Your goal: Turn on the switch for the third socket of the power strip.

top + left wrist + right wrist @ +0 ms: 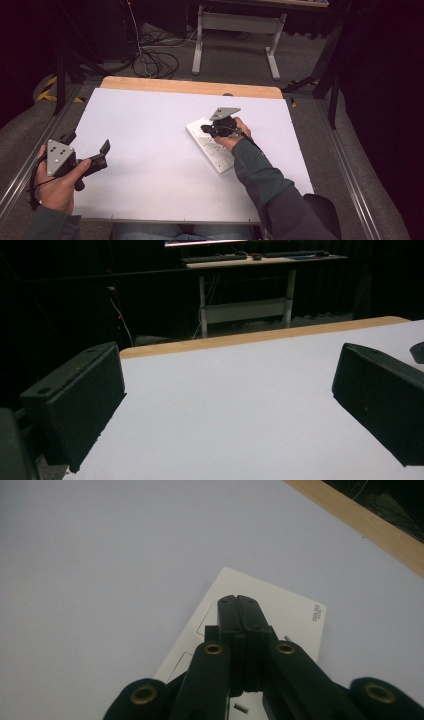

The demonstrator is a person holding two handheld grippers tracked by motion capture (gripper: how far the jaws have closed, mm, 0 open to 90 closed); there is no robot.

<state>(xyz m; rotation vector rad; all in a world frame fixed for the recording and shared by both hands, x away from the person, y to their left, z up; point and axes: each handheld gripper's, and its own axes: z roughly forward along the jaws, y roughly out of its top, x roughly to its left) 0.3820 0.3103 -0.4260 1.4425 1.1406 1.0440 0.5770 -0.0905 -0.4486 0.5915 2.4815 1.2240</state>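
Observation:
A white power strip (220,161) lies at an angle on the white table (150,115), right of the middle. My right gripper (204,128) is shut, and its closed jaws point down at the strip's far end. In the right gripper view the closed tips (237,600) sit over the strip (290,610) near a rocker switch; whether they touch it I cannot tell. My left gripper (86,141) is held by a hand at the table's left edge, with its jaws wide apart and nothing between them. The left gripper view shows my left gripper (230,400) above bare table.
A strip of wood (190,86) runs along the table's far edge. Beyond it stand a white-legged desk (235,22) and a tangle of cables on the floor (155,60). Metal rails (345,170) flank the table.

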